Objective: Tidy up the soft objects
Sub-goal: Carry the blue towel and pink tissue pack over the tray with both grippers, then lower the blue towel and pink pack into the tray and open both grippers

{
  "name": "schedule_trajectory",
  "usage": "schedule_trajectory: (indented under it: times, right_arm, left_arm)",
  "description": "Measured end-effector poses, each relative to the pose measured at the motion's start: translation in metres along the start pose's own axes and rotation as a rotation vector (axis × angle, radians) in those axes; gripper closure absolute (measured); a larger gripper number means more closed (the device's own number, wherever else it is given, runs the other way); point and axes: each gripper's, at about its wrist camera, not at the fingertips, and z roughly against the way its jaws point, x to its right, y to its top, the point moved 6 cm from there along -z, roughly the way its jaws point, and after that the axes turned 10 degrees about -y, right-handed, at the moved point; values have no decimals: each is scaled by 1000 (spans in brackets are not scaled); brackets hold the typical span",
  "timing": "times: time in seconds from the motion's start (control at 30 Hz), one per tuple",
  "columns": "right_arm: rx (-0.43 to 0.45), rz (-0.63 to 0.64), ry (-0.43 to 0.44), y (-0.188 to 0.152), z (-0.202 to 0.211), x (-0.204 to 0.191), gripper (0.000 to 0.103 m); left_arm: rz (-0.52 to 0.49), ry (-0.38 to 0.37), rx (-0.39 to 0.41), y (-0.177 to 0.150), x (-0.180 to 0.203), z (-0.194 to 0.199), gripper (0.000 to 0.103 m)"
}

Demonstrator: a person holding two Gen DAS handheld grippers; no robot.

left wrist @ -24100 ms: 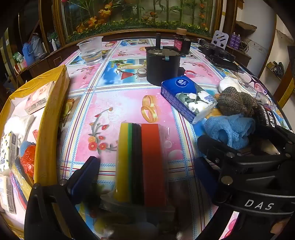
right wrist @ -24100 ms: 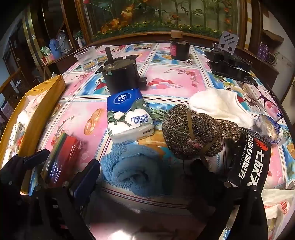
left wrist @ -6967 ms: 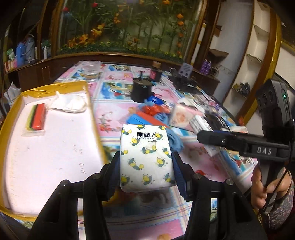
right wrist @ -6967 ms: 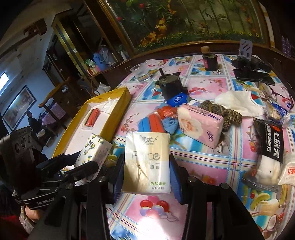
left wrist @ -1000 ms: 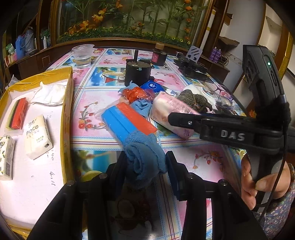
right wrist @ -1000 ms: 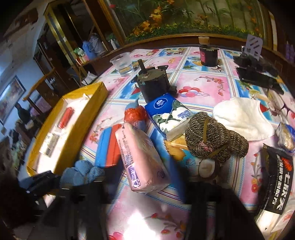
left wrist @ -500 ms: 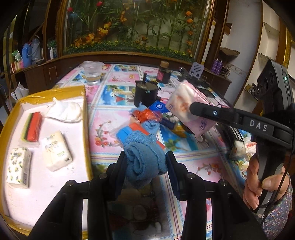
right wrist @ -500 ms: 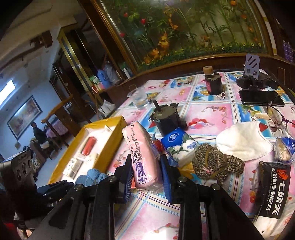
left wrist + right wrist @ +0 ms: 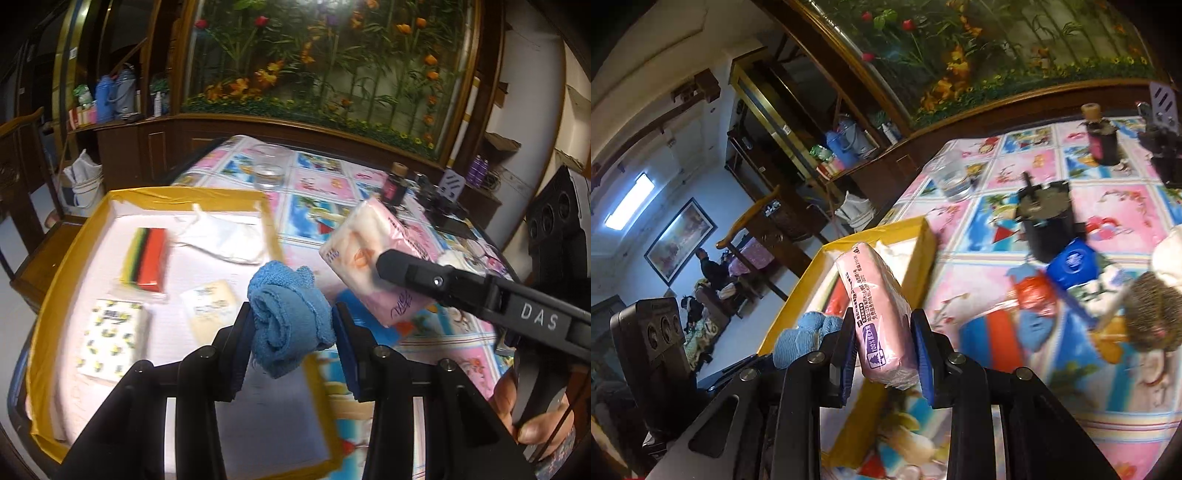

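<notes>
Left wrist view: the left claw (image 9: 293,332) clenches a rolled blue terry towel (image 9: 290,317) at frame centre, above the yellow-rimmed white tray (image 9: 66,273). At right, the right claw (image 9: 882,354) grips a pink plastic tissue pack (image 9: 879,306) by one end. The pack's long free end could sag and slip, or the two claws could collide over the crowded tray.

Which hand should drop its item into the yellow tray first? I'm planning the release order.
Probably left: the left gripper holds the blue towel over the yellow tray. The right gripper's pink tissue pack hangs by the tray's edge.
</notes>
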Motion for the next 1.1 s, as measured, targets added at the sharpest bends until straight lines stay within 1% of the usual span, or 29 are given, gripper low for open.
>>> schedule_trajectory:
  times: [0.13,0.27,0.4,0.47,0.53,0.63,0.7,0.77,0.8,0.9,1.1]
  right_arm:
    - [-47,-10,16,-10,-24,-20,72]
    - [-85,-33,26,-16,-47,-33,72]
    - [-98,-37,23,-17,-63,-42,72]
    - [-125,-35,29,-21,-71,-47,72]
    - [-151,-35,54,-24,-77,-52,72]
    - [-165,-21,60,-26,-80,-54,72]
    - [-193,-29,80,-29,-84,-54,72]
    - [-236,-42,118,-35,-89,-55,71]
    - [-245,-40,121,-35,-91,-56,71]
    - [-222,-27,105,-33,-88,-56,71]
    - [-196,0,27,-32,-82,-51,71]
  left_arm:
    - [58,50,0,-4,-34,7,62]
    - [106,59,-27,-19,-56,6,62]
    - [130,51,-50,-28,-64,2,62]
    - [122,54,-50,-30,-65,4,62]
    - [114,62,-47,-31,-66,6,62]
    - [124,71,-50,-35,-72,9,62]
    - [130,74,-56,-37,-75,9,62]
    - [131,77,-60,-40,-77,11,62]
    - [132,78,-61,-40,-78,11,62]
    - [126,86,-61,-42,-80,14,62]
    - [125,94,-62,-43,-81,17,62]
